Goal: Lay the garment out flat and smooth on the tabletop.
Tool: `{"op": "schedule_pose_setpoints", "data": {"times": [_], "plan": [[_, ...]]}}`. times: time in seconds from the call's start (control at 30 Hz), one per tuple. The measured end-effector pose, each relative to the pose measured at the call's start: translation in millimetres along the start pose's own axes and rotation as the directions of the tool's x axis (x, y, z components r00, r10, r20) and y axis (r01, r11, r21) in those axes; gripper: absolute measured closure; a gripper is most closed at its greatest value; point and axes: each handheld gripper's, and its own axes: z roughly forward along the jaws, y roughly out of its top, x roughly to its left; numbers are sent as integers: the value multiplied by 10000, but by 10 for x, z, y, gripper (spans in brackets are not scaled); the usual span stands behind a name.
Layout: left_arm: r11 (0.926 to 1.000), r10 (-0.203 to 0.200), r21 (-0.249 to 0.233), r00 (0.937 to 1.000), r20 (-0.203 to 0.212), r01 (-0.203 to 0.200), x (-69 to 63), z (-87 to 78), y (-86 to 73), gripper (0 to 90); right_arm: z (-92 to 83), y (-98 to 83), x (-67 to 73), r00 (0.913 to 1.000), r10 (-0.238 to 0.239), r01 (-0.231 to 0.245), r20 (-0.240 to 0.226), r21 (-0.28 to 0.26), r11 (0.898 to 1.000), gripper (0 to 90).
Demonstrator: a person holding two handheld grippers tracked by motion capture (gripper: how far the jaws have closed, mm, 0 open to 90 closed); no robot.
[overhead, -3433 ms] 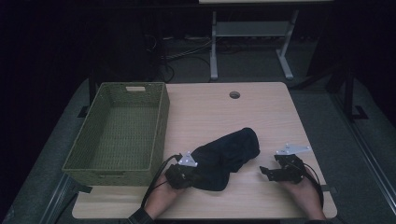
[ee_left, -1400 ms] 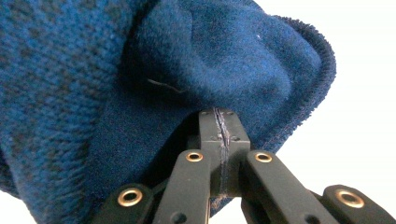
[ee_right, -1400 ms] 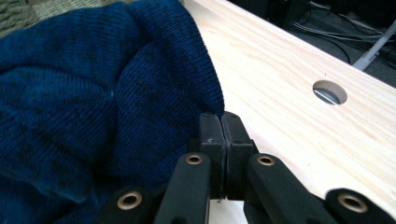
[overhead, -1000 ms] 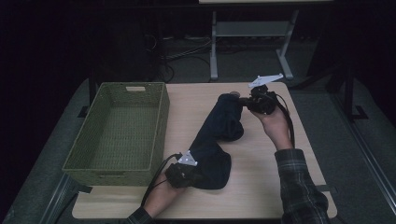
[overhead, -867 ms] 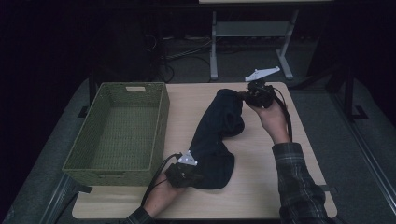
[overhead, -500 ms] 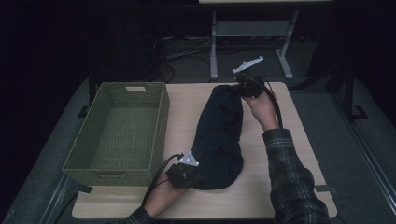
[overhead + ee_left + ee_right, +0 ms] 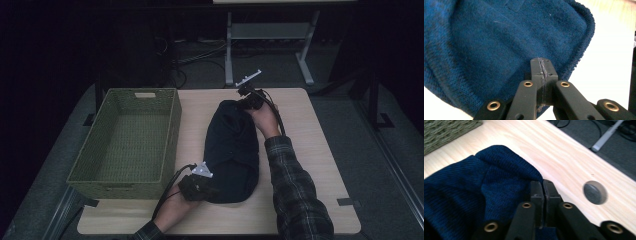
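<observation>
Since the earlier frames, the right hand-held gripper has carried one end of the dark blue knitted cloth from the near right of the desk up to its far edge, so the cloth now lies stretched lengthwise down the middle of the pale wood top. Its jaws have just been easing apart a little, yet in the right gripper view they stand almost together with a fold of the knit between them, still pinched. The left hand-held gripper has kept its place at the near end of the cloth, jaws fully closed on the hem, as the left gripper view shows. Beside the cloth, on the left part of the desk, stands an empty green woven basket, close to the fabric but apart from it. A round grey cable hole sits in the wood just beyond the right jaws. Behind the desk the room is dark, with cables on the grey floor and the pale legs of a stand.
</observation>
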Motion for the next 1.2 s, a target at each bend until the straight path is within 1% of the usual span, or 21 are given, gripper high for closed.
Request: {"op": "schedule_pose_setpoints", "data": {"times": [0.07,0.1,0.13,0.2,0.27,0.4,0.53,0.57,0.6,0.67,0.7,0.77,0.83,0.9,0.97,1.1,1.13,1.2], "plan": [[10000,-9,6,10000,4,9,2,-1,0,897,2,-5,14,9999,24,-25,-126,-102,9999,758],[10000,-9,6,10000,4,9,2,-1,0,897,-20,-12,18,9998,122,-127,-187,-266,9996,716],[10000,-18,11,10000,12,18,2,-1,0,896,-45,-20,14,9998,138,-145,-176,-407,9991,704],[10000,-30,9,10000,18,30,3,-1,0,896,-98,-45,7,9995,229,-239,-219,-499,9985,681],[10000,-41,3,10000,17,41,1,0,-1,897,-163,-96,-11,9992,307,-322,-270,-567,9979,682],[10000,-34,22,10000,32,34,9,-2,-1,896,-290,-264,-36,9985,416,-436,-356,-566,9974,706],[9999,-130,-33,9999,75,130,9,5,1,896,-380,-463,-37,9969,592,-619,-522,-499,9968,762],[9999,-130,-33,9999,75,130,9,5,1,897,-380,-463,-37,9969,592,-619,-522,-499,9968,762],[10000,-82,-5,10000,47,82,9,3,2,897,-417,-572,-29,9954,665,-695,-695,-420,9967,801],[9999,-108,-14,9999,42,108,6,3,1,897,-456,-662,-3,9960,567,-596,-693,-397,9974,874],[9999,-112,-39,9999,54,112,6,5,-1,897,-476,-711,9,9953,552,-582,-796,-358,9977,899],[9999,-150,-83,9999,33,150,1,10,0,896,-511,-812,43,9931,602,-637,-1004,-318,9975,900],[9998,-113,-160,9999,-26,112,-4,18,0,896,-541,-904,86,9932,465,-492,-1069,-228,9985,900],[9998,-114,-139,9999,-11,114,-6,20,1,896,-573,-988,134,9920,445,-488,-1181,-336,9982,900],[9998,-134,-155,9999,-22,134,-4,21,0,896,-610,-1063,195,9921,398,-448,-1193,-398,9982,900],[9997,-192,-138,9998,-8,192,-4,19,2,895,-654,-1201,321,9894,294,-373,-1420,-529,9979,900],[9998,-198,-76,9998,9,199,-1,15,5,890,-660,-1238,353,9896,290,-371,-1411,-551,9978,900],[9997,-187,-132,9998,-60,186,-18,3,19,870,-664,-1312,408,9884,284,-374,-1489,-579,9976,900]]}}
